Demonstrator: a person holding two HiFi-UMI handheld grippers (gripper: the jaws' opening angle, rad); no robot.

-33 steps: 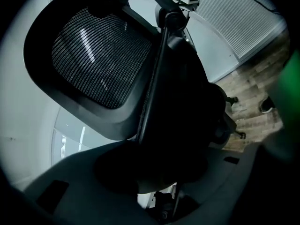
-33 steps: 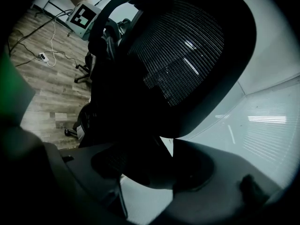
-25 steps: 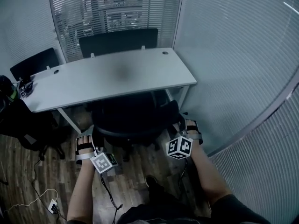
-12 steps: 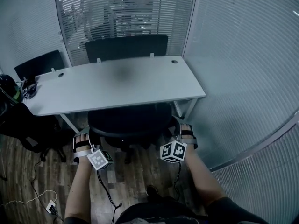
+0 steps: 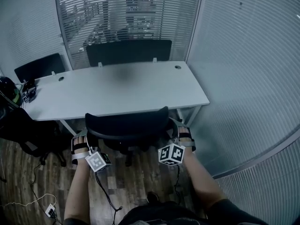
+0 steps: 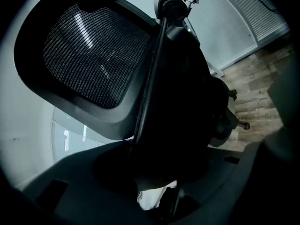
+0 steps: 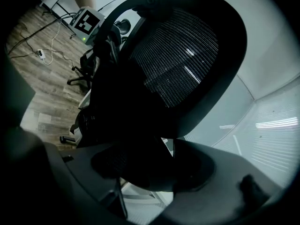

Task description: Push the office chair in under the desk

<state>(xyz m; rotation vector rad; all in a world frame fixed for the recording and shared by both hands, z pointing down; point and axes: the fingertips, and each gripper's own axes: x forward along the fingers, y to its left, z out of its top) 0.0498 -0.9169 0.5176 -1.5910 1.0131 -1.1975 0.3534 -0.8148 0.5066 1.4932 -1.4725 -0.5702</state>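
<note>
Cable (image 5: 28,203) lay on the wood floor (image 5: 136,177) at far left. Next, left claw (image 5: 87,136) was closed on the left edge of the office chair (image 5: 126,123). In the left gripper view the dark frame rim ran down between the jaws and filled the gap.

Chair was all black: curved backrest, see-through mesh panel (image 6: 93,55) inside a thick plastic frame, a caster (image 7: 63,138) low on the floor. From the head view the backrest stood upright at the near edge of the white tabletop (image 5: 117,88), roughly centred along it. The seat was hidden underneath. A second black chair (image 5: 129,50) stood beyond the tabletop, against the glass wall with blinds (image 5: 126,13).

Then right claw (image 5: 175,127) was closed on the right edge of the same backrest, with the frame likewise wedged between its jaws. Both claws sat at about the same height, one on each side of the backrest. More blinds (image 5: 243,78) filled the right side.
</note>
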